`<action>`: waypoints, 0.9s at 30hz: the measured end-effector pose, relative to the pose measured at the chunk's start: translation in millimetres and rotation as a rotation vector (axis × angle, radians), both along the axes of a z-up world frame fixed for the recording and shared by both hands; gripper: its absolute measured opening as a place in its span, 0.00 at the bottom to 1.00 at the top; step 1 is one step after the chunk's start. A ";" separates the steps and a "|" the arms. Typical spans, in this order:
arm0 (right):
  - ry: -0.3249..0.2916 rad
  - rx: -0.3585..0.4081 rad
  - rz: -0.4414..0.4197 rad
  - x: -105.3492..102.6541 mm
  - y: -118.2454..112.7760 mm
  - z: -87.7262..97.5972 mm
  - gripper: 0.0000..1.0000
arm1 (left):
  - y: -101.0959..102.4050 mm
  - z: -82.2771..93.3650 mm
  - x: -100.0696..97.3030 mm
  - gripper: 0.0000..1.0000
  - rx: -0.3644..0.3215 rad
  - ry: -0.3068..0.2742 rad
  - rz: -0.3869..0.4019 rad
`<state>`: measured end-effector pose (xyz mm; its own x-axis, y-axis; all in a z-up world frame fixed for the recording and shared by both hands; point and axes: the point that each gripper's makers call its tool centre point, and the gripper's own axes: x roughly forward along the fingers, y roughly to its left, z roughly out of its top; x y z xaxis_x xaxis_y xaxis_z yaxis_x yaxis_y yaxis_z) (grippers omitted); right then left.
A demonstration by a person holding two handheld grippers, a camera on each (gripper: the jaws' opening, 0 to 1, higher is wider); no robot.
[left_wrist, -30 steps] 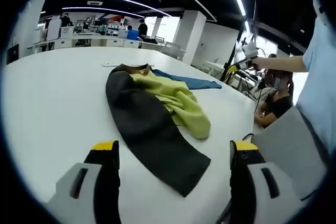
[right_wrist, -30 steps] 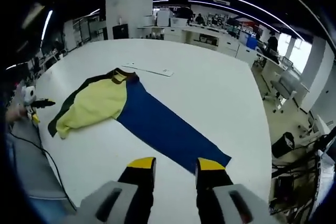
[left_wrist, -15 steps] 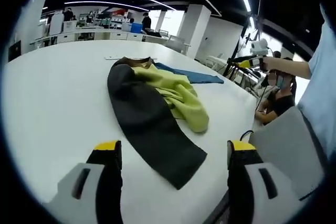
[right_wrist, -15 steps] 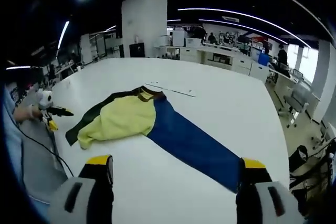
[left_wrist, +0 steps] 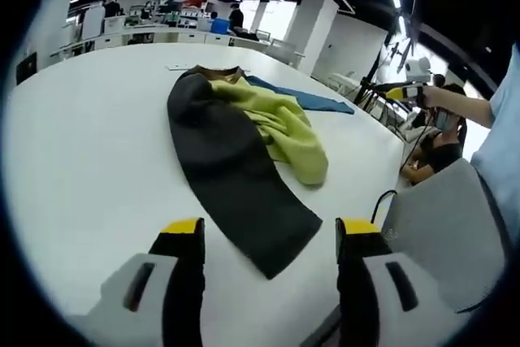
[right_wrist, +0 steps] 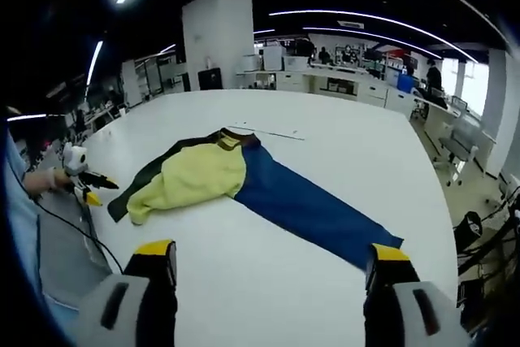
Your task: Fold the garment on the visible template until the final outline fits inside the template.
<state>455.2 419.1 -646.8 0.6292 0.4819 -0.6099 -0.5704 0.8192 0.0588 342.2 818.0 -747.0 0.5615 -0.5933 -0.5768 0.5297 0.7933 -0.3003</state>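
- overhead, we see ceiling light strips [right_wrist: 382,20] curving above a big white table [right_wrist: 341,152] in an open office.
- mid-frame, the garment [right_wrist: 244,180] lies spread on it.
- our left gripper [left_wrist: 268,237] and right gripper [right_wrist: 272,258] gape wide, holding nothing.

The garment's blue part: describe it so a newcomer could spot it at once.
On the big white table lies one three-coloured garment. From its brown collar end, the blue part runs out flat as a long strip, unlike the bunched yellow-green part and the dark grey strip.
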 end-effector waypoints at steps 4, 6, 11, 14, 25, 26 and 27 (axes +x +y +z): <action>-0.002 0.001 0.009 -1.5 2.5 1.0 0.97 | 0.0 -5.1 -1.3 0.51 0.022 0.010 0.007; -0.005 0.008 0.014 -1.7 5.1 2.5 0.97 | -0.3 -8.2 -3.5 0.51 0.025 0.025 0.002; -0.010 0.016 0.029 -1.6 9.6 5.4 0.96 | 4.6 -17.2 -8.4 0.47 0.137 0.032 -0.029; -0.010 0.020 0.032 -1.7 11.1 5.8 0.95 | 3.5 -19.0 -10.2 0.44 0.168 0.031 -0.040; 0.000 0.016 0.040 -7.0 14.6 0.5 0.93 | 3.1 -21.7 -9.4 0.20 0.156 0.050 -0.016; 0.000 0.017 0.039 -7.2 14.7 0.5 0.93 | 4.5 -22.5 -8.8 0.17 0.157 0.055 -0.011; 0.002 0.020 0.037 -7.5 14.8 0.4 0.93 | 3.4 -23.1 -10.0 0.13 0.151 0.062 -0.015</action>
